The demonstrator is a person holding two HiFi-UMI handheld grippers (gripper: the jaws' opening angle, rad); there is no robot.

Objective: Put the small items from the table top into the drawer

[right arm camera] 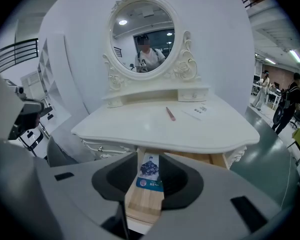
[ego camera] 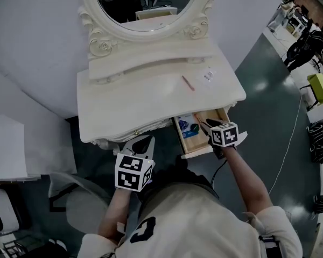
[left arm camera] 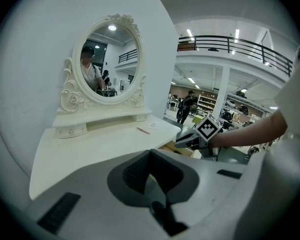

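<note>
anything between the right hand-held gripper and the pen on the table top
Nothing visible. The pen lies on bare table top, apart from the small packet. The right hand-held gripper hangs open over the open drawer, with a free line to the pen.

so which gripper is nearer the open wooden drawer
Right. The right gripper hangs over the front of the open wooden drawer; the left gripper is off to its left, clear of it.

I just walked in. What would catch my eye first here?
An ornate white dressing table with an oval mirror fills the middle. At its front right a wooden drawer stands open with a blue card inside, and a pink pen lies on top.
</note>
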